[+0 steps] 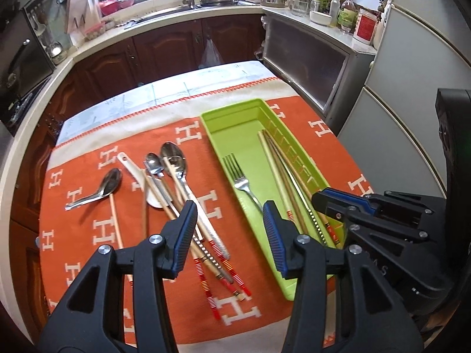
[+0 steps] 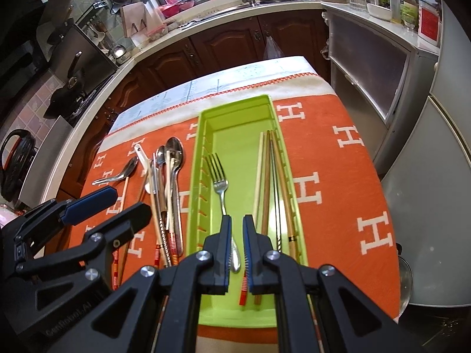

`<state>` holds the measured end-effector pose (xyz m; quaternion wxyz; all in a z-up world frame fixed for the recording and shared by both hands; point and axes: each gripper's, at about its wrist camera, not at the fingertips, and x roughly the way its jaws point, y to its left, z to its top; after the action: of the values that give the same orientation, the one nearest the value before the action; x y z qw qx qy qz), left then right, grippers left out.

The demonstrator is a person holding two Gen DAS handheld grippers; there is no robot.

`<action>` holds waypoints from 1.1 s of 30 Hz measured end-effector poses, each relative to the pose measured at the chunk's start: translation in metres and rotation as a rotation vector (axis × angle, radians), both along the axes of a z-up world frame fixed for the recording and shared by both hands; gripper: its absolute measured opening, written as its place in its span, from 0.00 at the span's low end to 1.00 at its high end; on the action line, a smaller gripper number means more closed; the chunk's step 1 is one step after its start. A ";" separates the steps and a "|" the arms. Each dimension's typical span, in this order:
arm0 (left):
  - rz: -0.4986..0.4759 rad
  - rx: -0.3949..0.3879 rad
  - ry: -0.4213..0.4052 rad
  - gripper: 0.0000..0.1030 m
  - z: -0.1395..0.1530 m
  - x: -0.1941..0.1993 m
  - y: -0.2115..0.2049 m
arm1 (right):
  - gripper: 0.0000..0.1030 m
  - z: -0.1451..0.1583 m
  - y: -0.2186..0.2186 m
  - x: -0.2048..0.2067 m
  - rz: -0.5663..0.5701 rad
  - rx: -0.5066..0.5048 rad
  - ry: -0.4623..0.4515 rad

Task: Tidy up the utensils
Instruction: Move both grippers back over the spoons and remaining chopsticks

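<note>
A lime-green tray (image 1: 235, 123) (image 2: 235, 111) lies lengthwise on an orange cloth. In it are a metal fork (image 1: 240, 181) (image 2: 219, 182) and several chopsticks (image 1: 288, 176) (image 2: 270, 182) along its right side. Left of the tray lies a loose pile of metal spoons (image 1: 173, 158) (image 2: 173, 153), a white spoon (image 1: 132, 167) and more chopsticks (image 1: 206, 250) (image 2: 162, 220). My left gripper (image 1: 228, 210) is open above the pile's near ends, empty. My right gripper (image 2: 236, 223) hovers over the fork's handle, its jaws a narrow gap apart, holding nothing; it also shows in the left wrist view (image 1: 338, 203).
The orange cloth (image 1: 88, 229) (image 2: 338, 176) covers a small table. Wooden kitchen cabinets (image 1: 164, 47) and a counter with a sink stand beyond the far edge. A grey cabinet (image 1: 309, 67) and a fridge (image 1: 406, 58) stand to the right. A stove (image 2: 73, 88) is on the left.
</note>
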<state>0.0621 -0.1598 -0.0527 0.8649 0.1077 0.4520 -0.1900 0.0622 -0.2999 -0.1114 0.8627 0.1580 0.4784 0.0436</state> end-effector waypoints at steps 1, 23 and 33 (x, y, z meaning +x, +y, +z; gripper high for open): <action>0.004 0.000 -0.002 0.42 0.001 -0.001 0.002 | 0.07 0.001 0.002 -0.001 0.004 -0.001 -0.001; 0.145 0.012 -0.034 0.43 0.025 0.013 0.124 | 0.07 0.026 0.081 0.016 0.155 -0.072 -0.006; 0.224 0.019 0.019 0.51 0.024 0.054 0.192 | 0.07 0.035 0.117 0.059 0.232 -0.050 0.017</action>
<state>0.1162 0.0321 -0.0288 0.8754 0.0631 0.4710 -0.0890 0.1211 -0.1828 -0.0762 0.8513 0.0804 0.5019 0.1298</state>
